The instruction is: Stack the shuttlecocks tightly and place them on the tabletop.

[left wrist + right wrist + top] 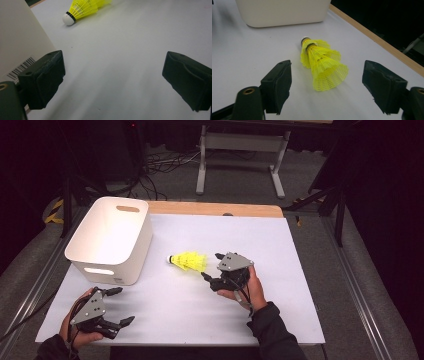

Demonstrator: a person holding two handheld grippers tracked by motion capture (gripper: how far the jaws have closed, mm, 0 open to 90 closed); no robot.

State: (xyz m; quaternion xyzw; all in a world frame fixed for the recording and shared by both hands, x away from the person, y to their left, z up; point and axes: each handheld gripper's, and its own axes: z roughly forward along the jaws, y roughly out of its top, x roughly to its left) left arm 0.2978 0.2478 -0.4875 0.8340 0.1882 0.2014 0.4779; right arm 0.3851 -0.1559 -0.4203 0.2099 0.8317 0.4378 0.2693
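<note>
1. Shuttlecock stack (189, 261): lay on its side near the middle of the table (200, 315), just right of the bin (135, 251), with the cork end toward the bin and the open skirt toward the right gripper (210, 266).
2. Judged the step in hand to be a pick-up of the stack by the right gripper, probably for the bin.
3. Found the right gripper empty, its jaws wide apart, straddling the wide skirt end without touching it.
4. Would have done well to move farther along toward the narrower, stiffer part near the cork before closing, and to close gently, since a mesh skirt probably crushes or springs out under a hard pinch.
5. Found the left gripper (122, 306) at the near left of the table, jaws open and empty, just near of the bin and well apart from the stack.
6. Table: flat, matte white sheet with a bare wooden strip (215, 209) along the far edge.
7. Bin: smooth white plastic, rounded corners, slot handles, a barcode label low on its near wall.
8. Grippers: black, blocky jaw pads, dull finish, grey three-cornered plate on top.
9. Stack: bright yellow netted plastic skirts, flared cones nested one in another.
10. Cork (68, 19): small white rounded tip with a black band.
</note>
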